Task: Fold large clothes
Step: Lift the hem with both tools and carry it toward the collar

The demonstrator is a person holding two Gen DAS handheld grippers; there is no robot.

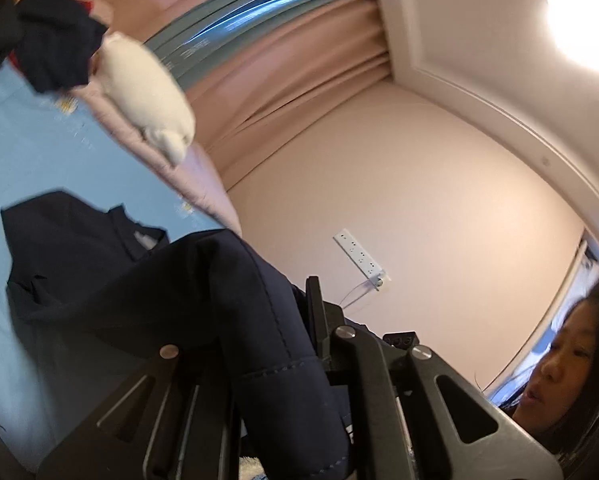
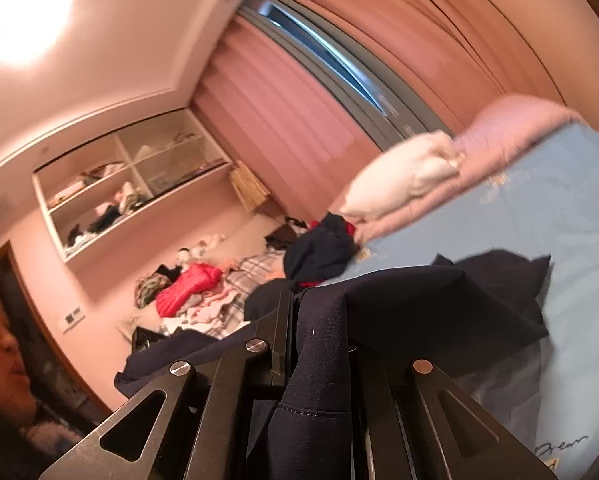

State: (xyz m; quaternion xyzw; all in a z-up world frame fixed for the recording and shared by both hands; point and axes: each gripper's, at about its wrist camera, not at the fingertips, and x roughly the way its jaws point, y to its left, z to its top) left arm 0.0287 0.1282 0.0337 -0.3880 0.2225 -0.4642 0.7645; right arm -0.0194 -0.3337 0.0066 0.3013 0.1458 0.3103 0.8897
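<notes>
Gripping navy garment [image 1: 235, 304] fabric, the left gripper [image 1: 283, 344] has its fingers clamped on a stitched edge; right gripper [image 2: 319, 332] likewise pinches a fold. Beyond both fingers the garment trails onto the light-blue bed sheet [image 2: 539, 220], white pillow [image 1: 147, 92] farther off.

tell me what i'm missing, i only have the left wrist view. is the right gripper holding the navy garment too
Observer: Yes, the right gripper is shut on the navy garment, with cloth bunched between its fingers.
Operator: what's off to that side of the bed
Observer: A heap of loose clothes, including a red garment.
Operator: any storage over there
Observer: An open wall shelf with more clothes stuffed in its compartments.
</notes>
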